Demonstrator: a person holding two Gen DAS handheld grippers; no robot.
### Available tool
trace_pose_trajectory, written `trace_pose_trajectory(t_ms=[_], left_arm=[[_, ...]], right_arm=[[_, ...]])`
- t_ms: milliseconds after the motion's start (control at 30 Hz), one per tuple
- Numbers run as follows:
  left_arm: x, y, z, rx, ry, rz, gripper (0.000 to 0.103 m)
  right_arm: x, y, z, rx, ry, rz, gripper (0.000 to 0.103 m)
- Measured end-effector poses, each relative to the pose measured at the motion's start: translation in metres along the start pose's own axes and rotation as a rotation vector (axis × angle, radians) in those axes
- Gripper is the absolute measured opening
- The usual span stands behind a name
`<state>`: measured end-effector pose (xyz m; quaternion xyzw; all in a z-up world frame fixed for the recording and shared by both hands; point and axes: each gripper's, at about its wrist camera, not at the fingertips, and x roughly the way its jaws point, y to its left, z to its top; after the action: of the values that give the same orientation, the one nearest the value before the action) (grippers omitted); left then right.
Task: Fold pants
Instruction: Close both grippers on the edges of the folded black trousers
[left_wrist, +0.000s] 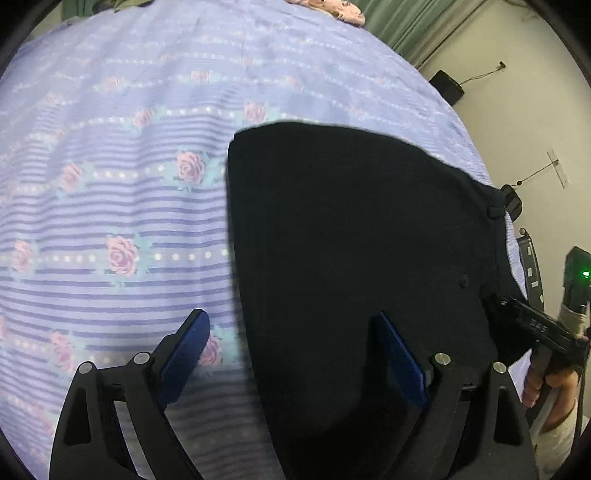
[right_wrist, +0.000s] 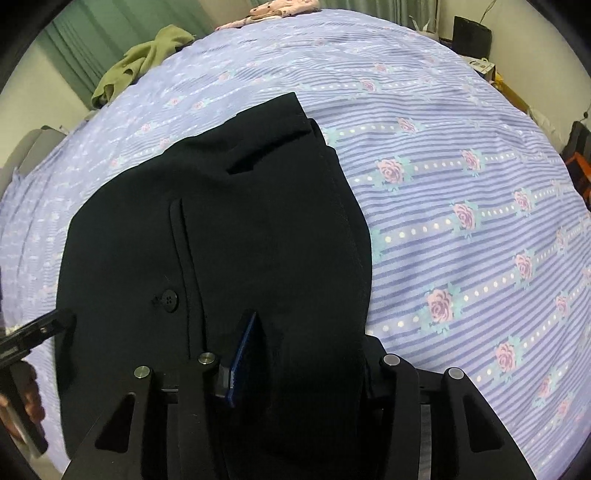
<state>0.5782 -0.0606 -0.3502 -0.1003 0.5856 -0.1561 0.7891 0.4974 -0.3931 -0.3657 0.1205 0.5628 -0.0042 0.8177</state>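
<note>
Black pants (left_wrist: 351, 240) lie folded on a purple flowered bedsheet (left_wrist: 110, 184). In the right wrist view the pants (right_wrist: 240, 229) show a button (right_wrist: 169, 296) and a pocket slit. My left gripper (left_wrist: 291, 350) is open, its blue pads spread, one over the sheet and one over the pants' near edge. My right gripper (right_wrist: 295, 354) has pants fabric bunched between its fingers; only the left blue pad (right_wrist: 243, 354) shows, the right one is hidden by cloth. The right gripper also shows in the left wrist view (left_wrist: 517, 317), at the pants' right edge.
A green garment (right_wrist: 140, 62) and a pink patterned cloth (right_wrist: 280, 9) lie at the far side of the bed. Green curtains (left_wrist: 413, 22) and a beige wall stand behind. A black box (right_wrist: 472, 35) sits past the far right corner.
</note>
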Motion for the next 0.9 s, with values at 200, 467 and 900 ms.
trace_pose_trajectory(t_ms=[200,467,900], left_arm=[[-0.004,-0.013,0.012,-0.134,0.030,-0.211,0.080],[-0.009,-0.012,0.008,-0.150,0.001,-0.234,0.059],[-0.031,-0.027,0.009,-0.132,-0.022,-0.153,0.010]], right_arm=[[0.004,0.000,0.004,0.032,0.002,0.015,0.047],[0.007,-0.015,0.005,0.053,-0.004,0.026,0.047],[-0.029,0.003,0.008,0.012,-0.068,-0.023,0.028]])
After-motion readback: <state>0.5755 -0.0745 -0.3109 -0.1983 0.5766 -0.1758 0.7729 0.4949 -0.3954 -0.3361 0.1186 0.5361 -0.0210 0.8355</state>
